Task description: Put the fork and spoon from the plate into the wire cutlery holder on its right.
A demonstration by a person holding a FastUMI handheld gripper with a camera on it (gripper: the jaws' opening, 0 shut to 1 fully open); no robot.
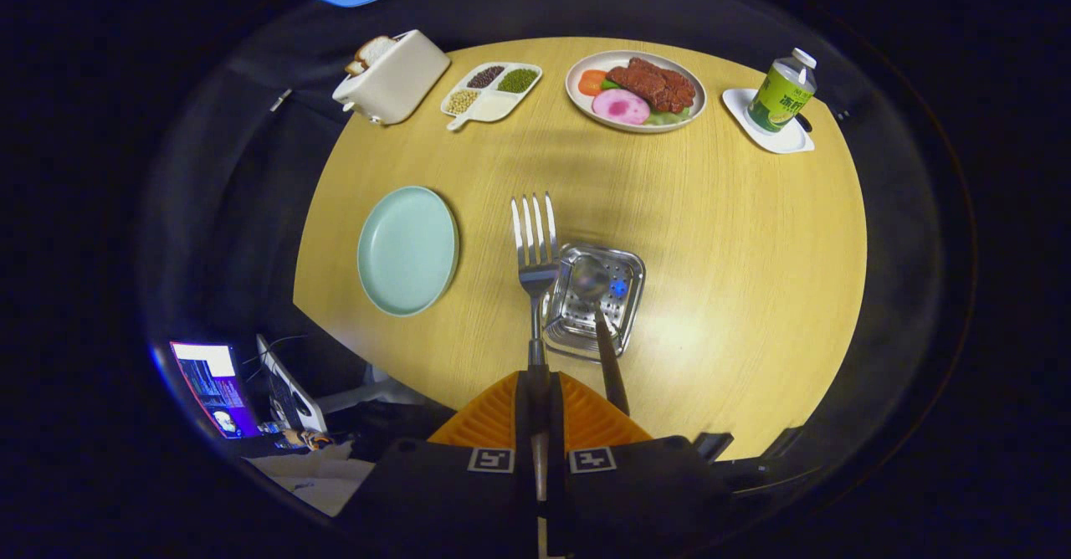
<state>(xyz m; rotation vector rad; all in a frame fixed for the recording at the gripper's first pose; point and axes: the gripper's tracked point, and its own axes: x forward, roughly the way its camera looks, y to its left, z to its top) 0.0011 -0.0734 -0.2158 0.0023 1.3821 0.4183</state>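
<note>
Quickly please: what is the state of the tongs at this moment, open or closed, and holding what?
Tongs: closed on the fork handle, held above the table beside the wire cutlery holder.

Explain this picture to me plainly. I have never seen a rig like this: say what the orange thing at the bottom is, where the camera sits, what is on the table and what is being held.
The camera rides on a hand-held tool, a pair of tongs that a person carries; no robot arm is involved. It looks forward along the two orange fingers, and its fisheye lens bends the scene into a round shape.

The tongs are shut on the handle of a fork, whose prongs point away from the camera. Just right of the fork stands the metal cutlery holder, seen from above, with a spoon already in it, handle leaning toward the camera. To the left lies an empty pale green plate.

Across the round wooden table are a toaster with bread, a divided dish of beans, a plate of food and a bottle on a white coaster.
</note>
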